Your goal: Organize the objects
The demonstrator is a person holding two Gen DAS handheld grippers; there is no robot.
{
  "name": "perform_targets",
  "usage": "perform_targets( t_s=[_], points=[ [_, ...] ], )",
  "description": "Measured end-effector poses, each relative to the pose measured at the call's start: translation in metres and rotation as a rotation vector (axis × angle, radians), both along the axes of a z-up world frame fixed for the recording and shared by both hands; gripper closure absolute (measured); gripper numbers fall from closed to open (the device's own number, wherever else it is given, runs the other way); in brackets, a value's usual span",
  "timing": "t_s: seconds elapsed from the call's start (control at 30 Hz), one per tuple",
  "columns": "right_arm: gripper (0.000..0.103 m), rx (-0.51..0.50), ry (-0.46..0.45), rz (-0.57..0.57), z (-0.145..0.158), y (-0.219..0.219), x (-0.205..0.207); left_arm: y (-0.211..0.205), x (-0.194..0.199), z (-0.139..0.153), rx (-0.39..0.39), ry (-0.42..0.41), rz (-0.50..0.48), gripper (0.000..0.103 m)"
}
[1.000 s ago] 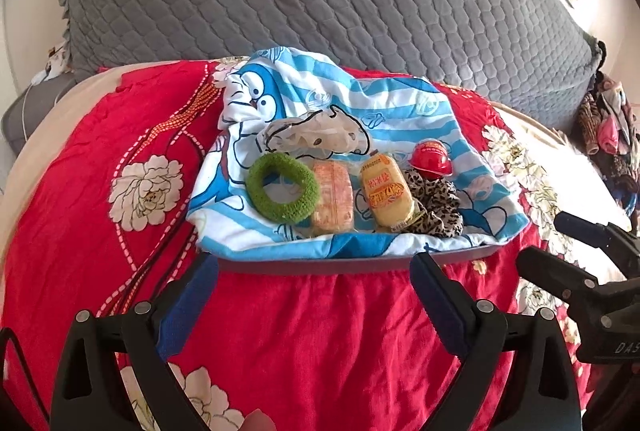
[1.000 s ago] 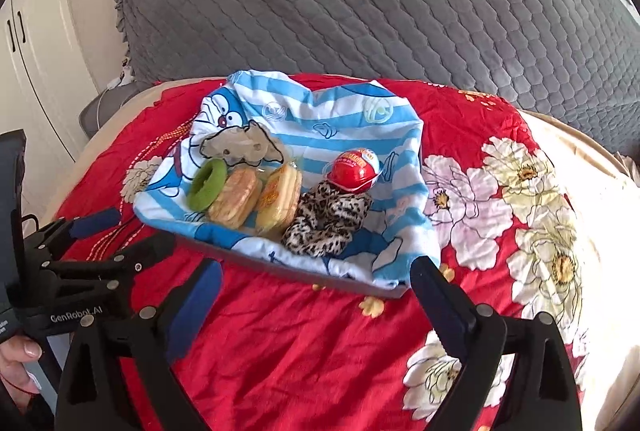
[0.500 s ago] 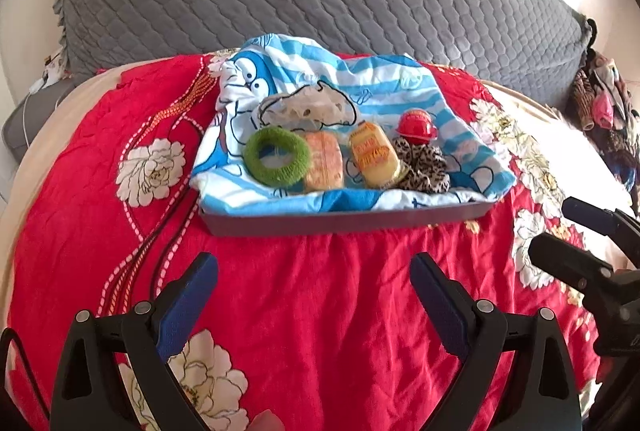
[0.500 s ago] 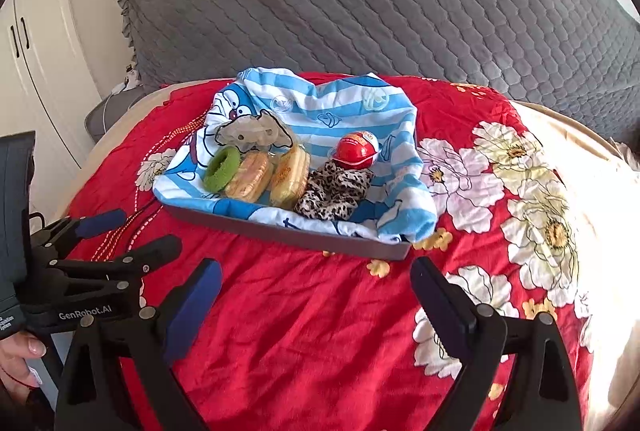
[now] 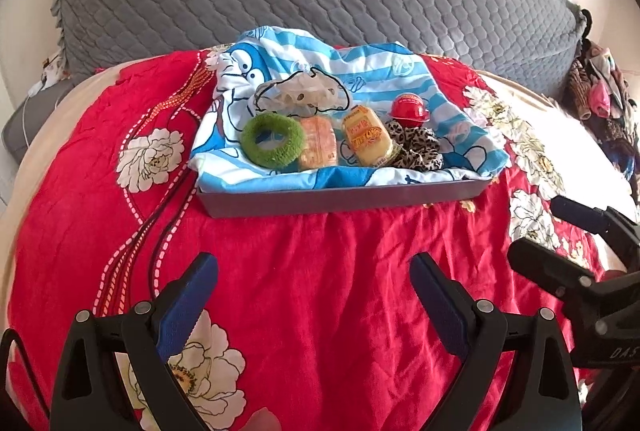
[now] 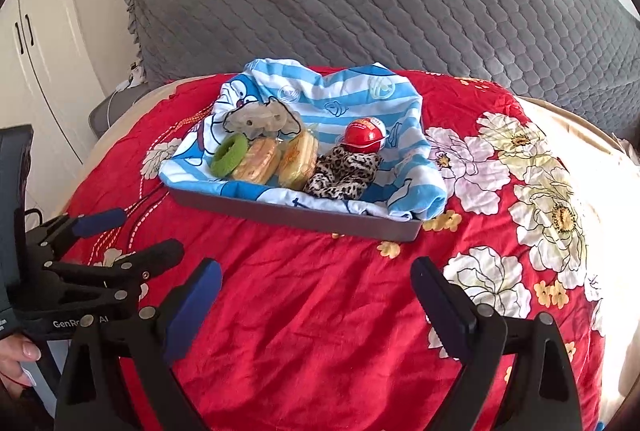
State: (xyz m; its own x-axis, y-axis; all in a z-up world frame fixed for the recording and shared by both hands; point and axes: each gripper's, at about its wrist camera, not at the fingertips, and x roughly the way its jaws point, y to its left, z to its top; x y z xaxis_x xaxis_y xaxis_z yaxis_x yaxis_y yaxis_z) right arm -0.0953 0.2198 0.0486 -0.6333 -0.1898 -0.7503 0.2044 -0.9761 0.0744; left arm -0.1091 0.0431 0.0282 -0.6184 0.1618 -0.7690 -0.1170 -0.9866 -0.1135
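Grey tray (image 5: 344, 199) lies beyond both spread grippers (image 5: 314, 289) (image 6: 316, 291).

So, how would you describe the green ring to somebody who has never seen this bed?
On the red flowered bedspread lies a grey tray lined with a blue striped cloth. Several small things lie in a row in it, and the green ring is at the left end. It is the only fuzzy green loop with a hole.
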Motion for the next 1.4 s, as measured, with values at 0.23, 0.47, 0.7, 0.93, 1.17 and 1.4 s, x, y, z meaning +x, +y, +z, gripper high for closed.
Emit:
perform_targets(
  t_s=[0.23,0.47,0.7,0.93,1.17,1.4],
  points=[
    [0.007,-0.002,-0.008,-0.011,-0.007,-0.002,0.006,0.003,0.009,-0.001,-0.023,0.014,-0.013,0.006],
    [0.007,-0.004,-0.019,-0.014,-0.014,-0.001,0.013,-0.002,0.014,-0.007,-0.014,0.001,-0.002,0.006],
    [0.007,0.005,-0.011,-0.027,-0.027,0.001,0.019,-0.004,0.02,-0.012,-0.011,-0.001,0.013,0.006],
    [0.007,-0.01,-0.021,-0.05,-0.037,0.006,0.023,-0.006,0.026,-0.018,-0.017,0.0,0.021,0.006],
    [0.005,-0.036,-0.02,-0.074,-0.042,0.008,0.031,-0.007,0.031,-0.027,-0.015,-0.014,0.026,0.006],
    [0.005,-0.018,-0.029,-0.08,-0.049,0.005,0.038,-0.01,0.035,-0.03,-0.017,-0.018,0.032,0.006]
  ],
)
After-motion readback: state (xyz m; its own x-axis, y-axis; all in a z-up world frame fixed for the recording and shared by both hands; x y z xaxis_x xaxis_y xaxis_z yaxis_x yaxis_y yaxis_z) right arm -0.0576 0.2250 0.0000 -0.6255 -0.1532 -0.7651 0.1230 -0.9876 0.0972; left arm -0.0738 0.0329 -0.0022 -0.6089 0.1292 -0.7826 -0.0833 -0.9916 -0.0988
